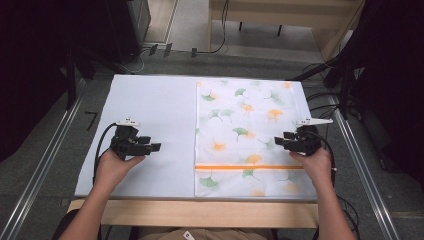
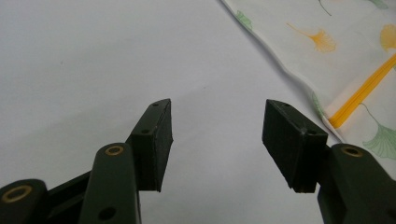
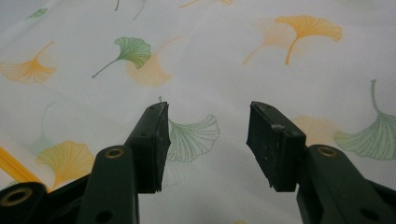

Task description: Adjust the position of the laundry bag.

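**Ginkgo-Print Cloth Flat on Table, Both Claws Spread**

The cloth [image 1: 247,135] lay flat on the right half of the table [image 1: 145,100]. It was white, printed with green and orange ginkgo leaves, and carried one orange stripe [image 1: 250,167] across its width near the person's edge. Its near hem sat close to the table's near edge; its far hem reached almost to the far edge.

The right claw [image 1: 283,141] was over the cloth's right border, jaws spread with nothing between them; in the right gripper view, printed fabric showed in the gap. The left claw [image 1: 152,147] was over bare table, well apart from the cloth's left edge, jaws likewise spread and pinching nothing.

The left half of the table was a plain white surface. Metal rails [image 1: 45,160] ran along both sides of the table. Beyond the far edge, cables [image 1: 150,55] lay on a grey floor beside wooden furniture [image 1: 280,12].
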`<action>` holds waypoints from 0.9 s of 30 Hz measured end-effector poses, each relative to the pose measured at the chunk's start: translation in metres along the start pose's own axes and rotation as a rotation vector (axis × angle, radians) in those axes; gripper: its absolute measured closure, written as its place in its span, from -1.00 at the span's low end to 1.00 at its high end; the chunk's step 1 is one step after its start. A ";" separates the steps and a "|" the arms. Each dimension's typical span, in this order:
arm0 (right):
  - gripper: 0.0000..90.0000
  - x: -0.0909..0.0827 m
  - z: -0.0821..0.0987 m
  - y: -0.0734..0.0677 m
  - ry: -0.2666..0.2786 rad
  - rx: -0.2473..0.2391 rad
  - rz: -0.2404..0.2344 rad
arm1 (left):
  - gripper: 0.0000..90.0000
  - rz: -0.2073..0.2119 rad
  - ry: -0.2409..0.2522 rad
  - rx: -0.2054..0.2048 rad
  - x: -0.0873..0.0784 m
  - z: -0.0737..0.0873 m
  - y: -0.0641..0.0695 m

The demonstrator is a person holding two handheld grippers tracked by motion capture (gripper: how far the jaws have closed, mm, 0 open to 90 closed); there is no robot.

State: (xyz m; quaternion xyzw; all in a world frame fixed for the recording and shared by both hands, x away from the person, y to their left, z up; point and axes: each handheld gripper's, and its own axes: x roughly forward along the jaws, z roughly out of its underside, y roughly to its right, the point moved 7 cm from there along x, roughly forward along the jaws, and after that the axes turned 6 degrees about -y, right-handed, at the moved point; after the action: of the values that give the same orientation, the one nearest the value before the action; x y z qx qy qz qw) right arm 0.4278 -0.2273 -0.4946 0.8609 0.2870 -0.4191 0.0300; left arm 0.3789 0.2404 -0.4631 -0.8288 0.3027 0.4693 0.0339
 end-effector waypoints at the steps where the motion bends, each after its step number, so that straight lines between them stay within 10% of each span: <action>1: 0.11 0.000 0.000 0.000 0.000 0.002 -0.001 | -0.05 0.001 -0.002 -0.002 0.001 0.000 0.000; 27: 0.09 0.004 -0.002 -0.004 -0.012 0.004 -0.016 | -0.05 0.040 -0.012 -0.001 0.012 -0.007 0.010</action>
State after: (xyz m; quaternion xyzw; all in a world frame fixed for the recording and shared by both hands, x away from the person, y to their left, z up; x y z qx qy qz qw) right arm 0.4289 -0.2217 -0.4957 0.8559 0.2931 -0.4252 0.0267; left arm 0.3832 0.2246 -0.4666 -0.8199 0.3187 0.4750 0.0261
